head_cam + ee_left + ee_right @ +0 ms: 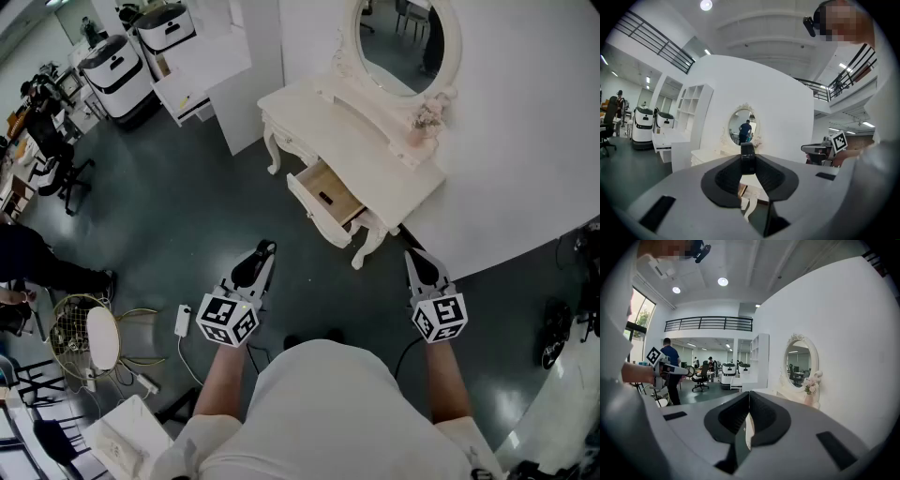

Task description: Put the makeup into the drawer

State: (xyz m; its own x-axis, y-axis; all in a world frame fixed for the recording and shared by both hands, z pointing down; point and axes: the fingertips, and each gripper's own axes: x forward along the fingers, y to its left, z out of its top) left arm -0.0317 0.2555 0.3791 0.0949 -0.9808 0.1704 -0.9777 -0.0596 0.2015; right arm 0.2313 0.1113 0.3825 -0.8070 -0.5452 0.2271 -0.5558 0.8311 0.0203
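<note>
Our left gripper (262, 259) pinches a small black cylindrical makeup case (747, 158) between its jaws, in the air in front of the cream-white vanity's tabletop (361, 145). The vanity's wood-lined drawer (311, 210) stands pulled open, apart from the makeup. Our right gripper (749, 398) has its jaws pressed together.
</note>
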